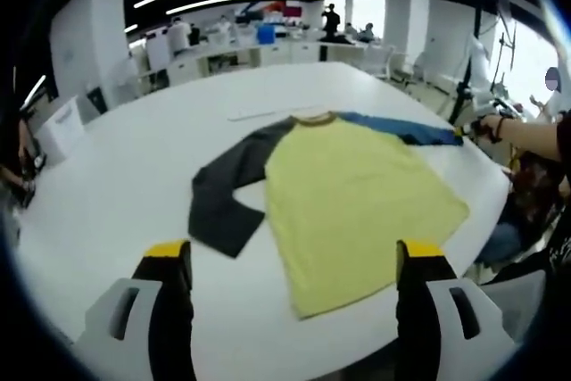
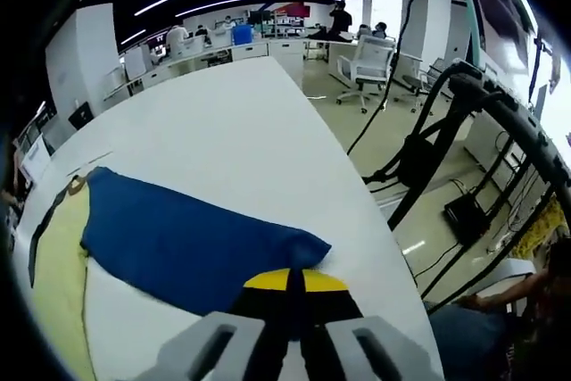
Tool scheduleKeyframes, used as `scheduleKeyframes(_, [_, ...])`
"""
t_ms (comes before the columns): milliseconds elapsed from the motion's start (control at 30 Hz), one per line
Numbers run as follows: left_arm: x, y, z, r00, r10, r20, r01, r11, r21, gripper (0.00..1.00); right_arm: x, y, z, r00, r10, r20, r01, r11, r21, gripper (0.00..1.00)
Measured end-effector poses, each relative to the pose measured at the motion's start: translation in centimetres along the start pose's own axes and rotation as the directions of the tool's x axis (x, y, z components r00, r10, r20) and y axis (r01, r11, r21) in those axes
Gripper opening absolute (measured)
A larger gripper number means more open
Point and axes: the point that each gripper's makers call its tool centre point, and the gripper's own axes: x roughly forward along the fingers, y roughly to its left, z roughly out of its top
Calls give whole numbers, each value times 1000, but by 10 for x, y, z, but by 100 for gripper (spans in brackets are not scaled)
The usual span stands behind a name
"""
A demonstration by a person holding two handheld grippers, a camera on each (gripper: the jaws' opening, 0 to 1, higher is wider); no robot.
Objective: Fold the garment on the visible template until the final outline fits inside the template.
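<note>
A long-sleeved shirt lies flat on the white table point(image 1: 134, 185), with a yellow body point(image 1: 348, 194), a dark grey sleeve point(image 1: 227, 198) bent toward me and a blue sleeve point(image 1: 401, 128) stretched out to the right. My left gripper point(image 1: 294, 252) hovers open over the table just short of the shirt's hem, holding nothing. At the blue sleeve's far end a person's hand holds my right gripper point(image 1: 468, 131). In the right gripper view the right gripper point(image 2: 294, 281) is shut on the cuff end of the blue sleeve point(image 2: 178, 229), near the table's right edge.
A thin pale strip point(image 1: 259, 115) lies on the table just beyond the collar. Off the table's right edge are black cables and a stand point(image 2: 455, 122) and an office chair point(image 2: 370, 60). Desks and people stand far behind.
</note>
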Motion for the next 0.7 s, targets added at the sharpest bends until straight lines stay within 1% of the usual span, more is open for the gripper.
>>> scheduleKeyframes(67, [0, 1, -1, 1000, 1, -3, -1, 1000, -20, 95, 2, -4, 4, 1000, -1, 3, 1, 1000, -3, 0])
scheduleKeyframes(133, [-1, 4, -1, 1000, 5, -4, -6, 999, -33, 98, 3, -4, 4, 1000, 4, -9, -4, 1000, -6, 0])
scheduleKeyframes(200, [-2, 7, 0, 1000, 15, 3, -15, 999, -28, 98, 3, -3, 5, 1000, 12, -11, -12, 1000, -16, 0])
scheduleKeyframes(367, [-4, 12, 2, 1000, 23, 8, -23, 999, -30, 99, 0, 3, 10, 1000, 26, -3, -26, 999, -27, 0])
scheduleKeyframes(533, [-4, 10, 0, 1000, 10, 4, -10, 1000, -24, 99, -6, 10, 21, 999, 37, 17, -37, 999, -34, 0])
scheduleKeyframes(700, [-4, 9, -1, 1000, -4, 4, 4, 1000, -23, 99, -14, 22, 27, 998, 51, 28, -49, 997, -52, 0])
